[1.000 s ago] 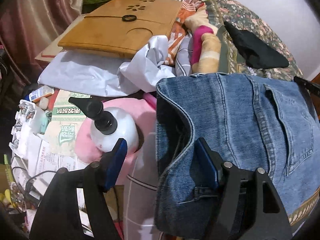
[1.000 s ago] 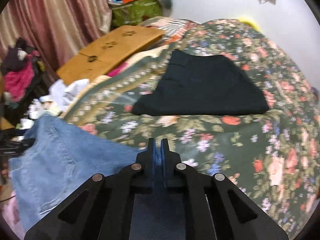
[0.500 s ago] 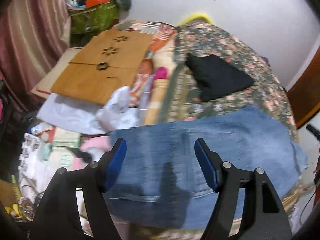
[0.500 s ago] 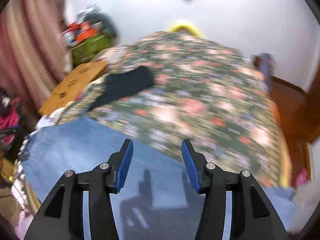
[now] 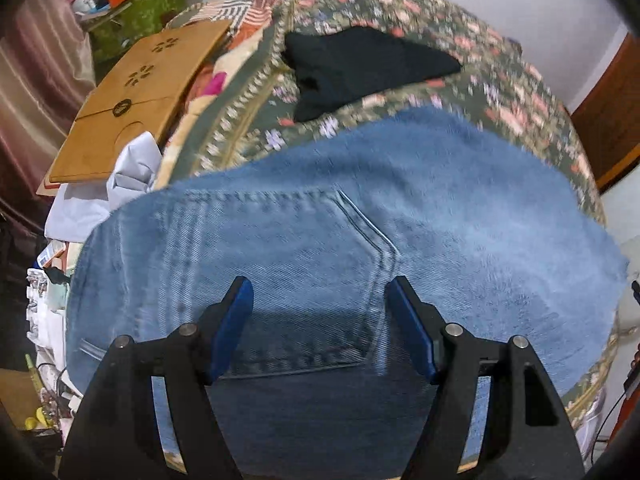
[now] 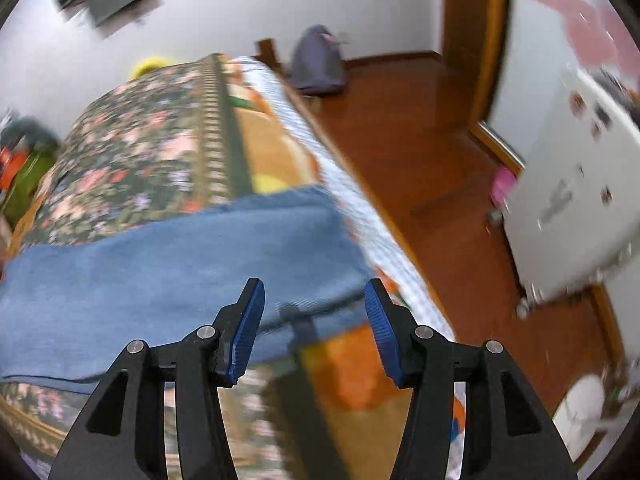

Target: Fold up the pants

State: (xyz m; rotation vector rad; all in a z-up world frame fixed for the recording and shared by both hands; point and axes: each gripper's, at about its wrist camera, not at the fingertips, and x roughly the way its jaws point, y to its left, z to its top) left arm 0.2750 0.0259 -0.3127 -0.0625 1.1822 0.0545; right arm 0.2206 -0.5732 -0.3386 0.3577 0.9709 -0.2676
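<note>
Blue jeans [image 5: 320,232] lie spread across the near edge of the floral bed, back pocket up. My left gripper [image 5: 320,320] is open and empty, hovering above the pocket area. In the right wrist view the jeans [image 6: 160,260] reach to the bed's right edge. My right gripper [image 6: 312,320] is open and empty, above the jeans' right end at the bed corner. The frames are motion-blurred.
A folded black garment [image 5: 360,68] lies further back on the floral bedspread [image 5: 500,92]. A wooden lap board [image 5: 132,100], white cloth [image 5: 132,168] and clutter sit at the left. At the right are wooden floor [image 6: 440,160], a white cabinet [image 6: 568,200] and a door frame [image 6: 488,40].
Both grippers released the jeans and opened. The jeans went from held up to lying flat across the bed. The right gripper swung right toward the bed corner.
</note>
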